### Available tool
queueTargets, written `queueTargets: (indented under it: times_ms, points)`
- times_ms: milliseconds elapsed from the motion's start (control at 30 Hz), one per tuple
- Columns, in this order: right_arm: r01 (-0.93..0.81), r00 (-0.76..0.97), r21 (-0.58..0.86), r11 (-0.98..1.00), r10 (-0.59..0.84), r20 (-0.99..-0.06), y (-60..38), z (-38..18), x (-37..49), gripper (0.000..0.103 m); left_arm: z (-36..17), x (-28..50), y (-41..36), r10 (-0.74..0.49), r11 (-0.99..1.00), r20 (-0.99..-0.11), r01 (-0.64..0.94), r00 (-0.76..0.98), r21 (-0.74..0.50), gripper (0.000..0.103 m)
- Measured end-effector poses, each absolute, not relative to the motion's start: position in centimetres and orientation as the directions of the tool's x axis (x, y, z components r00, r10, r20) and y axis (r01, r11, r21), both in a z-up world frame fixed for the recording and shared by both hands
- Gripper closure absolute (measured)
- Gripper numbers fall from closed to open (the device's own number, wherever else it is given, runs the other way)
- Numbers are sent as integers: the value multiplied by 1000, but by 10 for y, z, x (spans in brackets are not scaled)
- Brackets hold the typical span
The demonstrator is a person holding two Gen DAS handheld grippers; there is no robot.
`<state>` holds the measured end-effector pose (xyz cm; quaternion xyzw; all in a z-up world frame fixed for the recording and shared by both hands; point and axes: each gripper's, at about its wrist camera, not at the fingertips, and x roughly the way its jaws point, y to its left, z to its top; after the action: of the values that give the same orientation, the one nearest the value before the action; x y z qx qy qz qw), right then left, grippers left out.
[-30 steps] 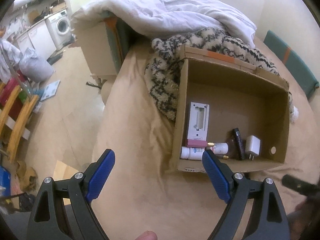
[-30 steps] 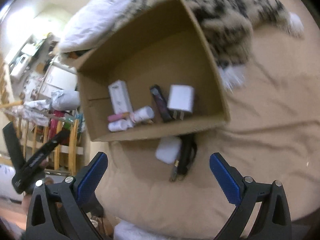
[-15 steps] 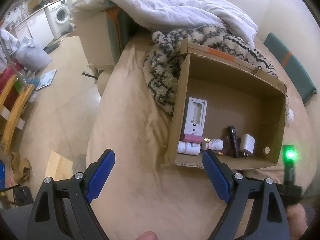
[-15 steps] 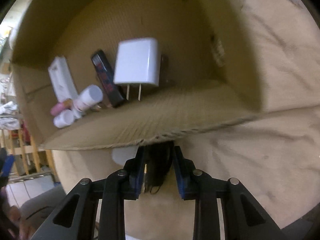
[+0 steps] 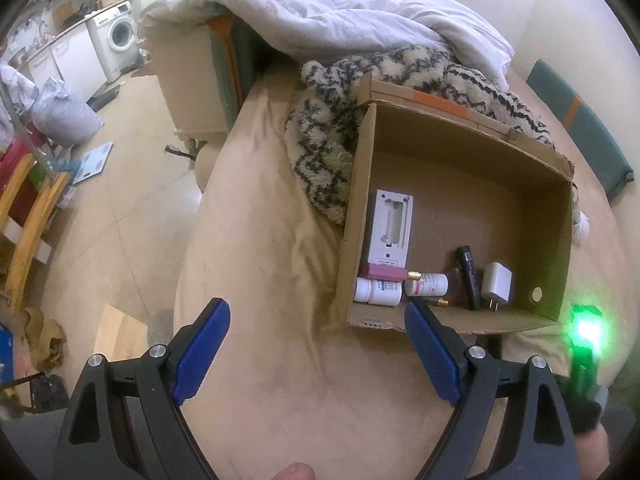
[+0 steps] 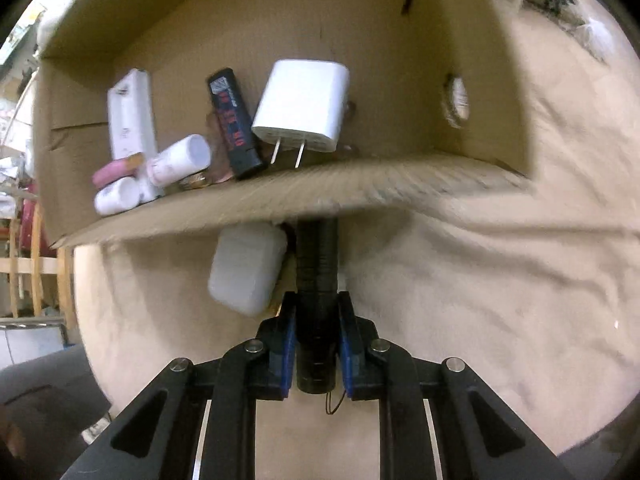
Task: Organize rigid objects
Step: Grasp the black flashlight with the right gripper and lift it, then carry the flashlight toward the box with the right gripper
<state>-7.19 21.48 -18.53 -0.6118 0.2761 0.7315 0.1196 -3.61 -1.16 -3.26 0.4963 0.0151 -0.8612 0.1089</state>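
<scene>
A cardboard box (image 5: 472, 152) lies on the tan bed cover and holds a white charger plug (image 6: 302, 106), a black lighter-like stick (image 6: 232, 120), a white remote (image 5: 390, 230) and small white bottles (image 5: 378, 292). My right gripper (image 6: 318, 332) is shut on a black ribbed cylinder (image 6: 318, 280) just outside the box's near wall (image 6: 320, 196). A white earbud case (image 6: 244, 272) lies beside the cylinder, to its left. My left gripper (image 5: 316, 346) is open and empty, above the bed left of the box.
A patterned fuzzy blanket (image 5: 332, 128) and a white duvet (image 5: 340, 12) lie behind the box. The bed edge drops to the floor on the left, with a washing machine (image 5: 120, 32) and clutter beyond. The right gripper's green light (image 5: 586, 326) glows at the box's near right corner.
My right gripper moved down to the box's near wall and closed on the black cylinder. My left gripper pulled back slightly and stayed open.
</scene>
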Motion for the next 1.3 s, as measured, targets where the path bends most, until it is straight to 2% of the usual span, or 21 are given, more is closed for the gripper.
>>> queueTargets:
  times_ms: [300,500,833,900,1100,1300]
  points:
    - [-461,-375,373,-805,-204,-904,204,-125,-21,84,-33,-36,-11,-173,-975,-864,203,-473,84,15]
    - [-400,-501,400,-825,-169,-849,210,-61,-30,84,-38,-38,-9,-190,-972,-864,211,-466,101,15]
    - [-231,-749,397,-888,-98,-656,221,38,-49,84,-48,-39,-9,-226,-966,-864,221,-450,138,15]
    - [-202,-787,398,-895,-93,-610,221,44,-53,84,-49,-40,-10,-230,-964,-863,223,-449,141,15]
    - [-169,-830,356,-919,-62,-555,229,40,-69,84,-54,-40,-9,-247,-961,-860,224,-446,160,15]
    - [-212,-813,370,-905,-47,-580,243,6,-72,84,-63,-40,0,-240,-968,-863,180,-445,176,15]
